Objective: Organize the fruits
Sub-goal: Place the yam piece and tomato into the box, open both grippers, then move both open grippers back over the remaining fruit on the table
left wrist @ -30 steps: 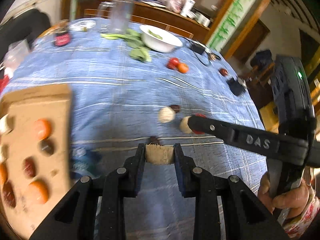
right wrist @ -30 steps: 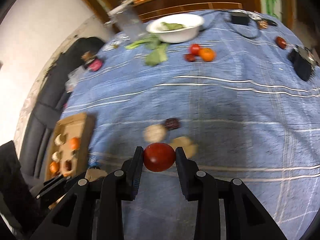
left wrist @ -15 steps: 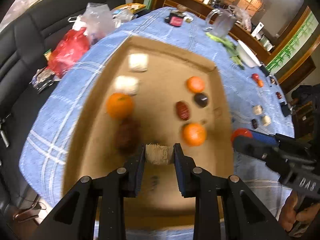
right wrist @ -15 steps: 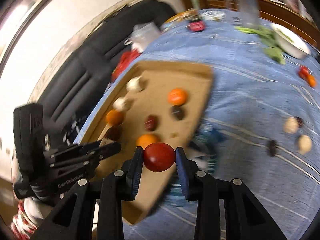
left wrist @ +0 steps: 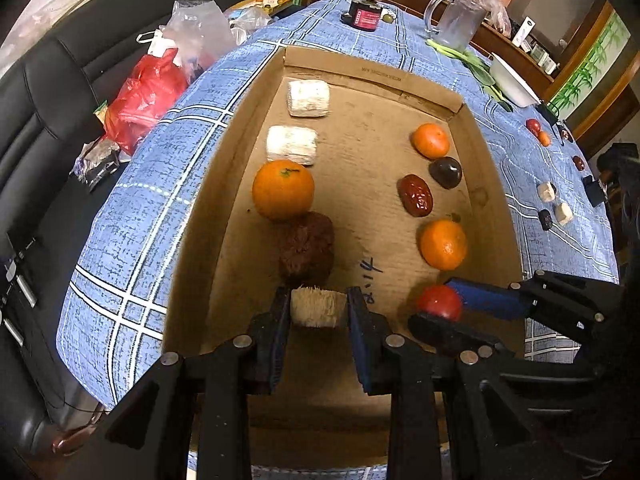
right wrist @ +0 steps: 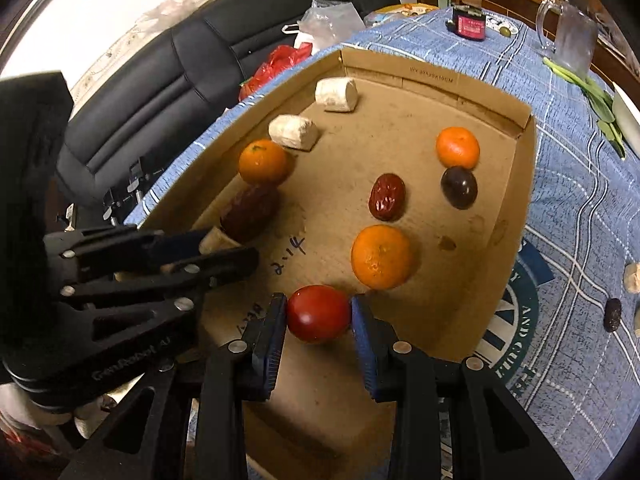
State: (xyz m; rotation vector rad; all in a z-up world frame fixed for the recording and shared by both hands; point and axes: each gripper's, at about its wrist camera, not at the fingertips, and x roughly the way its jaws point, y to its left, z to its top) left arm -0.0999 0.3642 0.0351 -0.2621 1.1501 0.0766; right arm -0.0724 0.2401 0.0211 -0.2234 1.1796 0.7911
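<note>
A shallow cardboard tray (left wrist: 208, 184) (right wrist: 516, 184) lies on the blue checked tablecloth. My left gripper (left wrist: 318, 312) is shut on a beige fibrous chunk (left wrist: 318, 307) low over the tray's near left, just behind a dark brown lump (left wrist: 307, 246). My right gripper (right wrist: 319, 318) is shut on a red tomato (right wrist: 319, 313) (left wrist: 439, 302) over the tray's near right, close to an orange (right wrist: 382, 256). In the tray lie two more oranges, two white cylinders, a red date (right wrist: 386, 196) and a dark plum (right wrist: 459, 187). From the right wrist view the left gripper (right wrist: 224, 254) enters at the left.
Loose pieces remain on the cloth at the right (left wrist: 554, 202). A glass jug (left wrist: 452, 20), a white bowl (left wrist: 514, 80) and greens stand farther back. A black sofa (left wrist: 48, 92) with red and clear bags borders the table's left edge.
Both grippers swung left from the open tablecloth to above the cardboard tray, carrying the beige chunk and the tomato, and dropped lower toward the tray floor.
</note>
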